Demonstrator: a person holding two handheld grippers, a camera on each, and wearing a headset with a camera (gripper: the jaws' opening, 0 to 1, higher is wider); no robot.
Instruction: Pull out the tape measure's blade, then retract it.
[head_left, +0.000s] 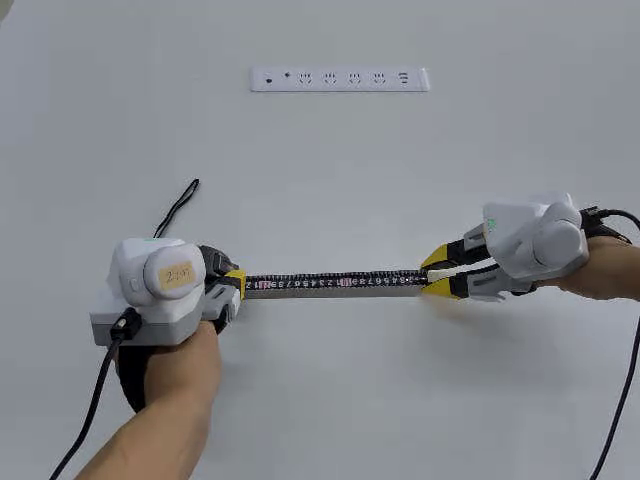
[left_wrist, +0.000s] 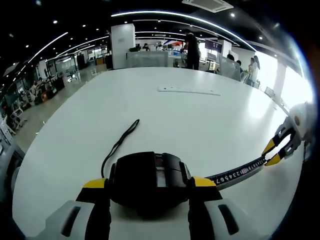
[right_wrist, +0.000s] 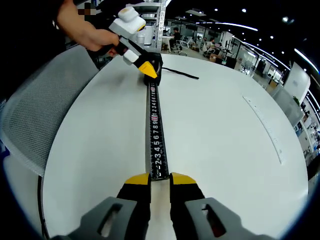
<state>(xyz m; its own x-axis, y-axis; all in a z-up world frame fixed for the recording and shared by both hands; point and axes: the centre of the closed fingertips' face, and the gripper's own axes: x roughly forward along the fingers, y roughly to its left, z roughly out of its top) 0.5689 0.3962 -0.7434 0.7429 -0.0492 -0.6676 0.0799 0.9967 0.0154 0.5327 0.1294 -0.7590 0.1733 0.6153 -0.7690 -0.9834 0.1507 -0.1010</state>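
**Blade out across the counter, both ends held**

1. My left gripper sits at the left of the head view. Its yellow-tipped fingers are clenched on the black tape measure, one on each side of the case. The case rests on the white counter.

2. My right gripper sits at the right of the head view. Its fingers are pinched on the free end of the blade.

3. The blade runs straight between the two grippers, just above or on the counter; I cannot tell which. Its numbered face is up. In the right gripper view the low numbers lie nearest my fingers.

4. A thin black strap trails from the case across the counter, away from me.

5. A white power strip lies flat at the far side of the counter, well apart from the tape measure.

6. A dark cable hangs from the rear of the left gripper, beside my left hand.
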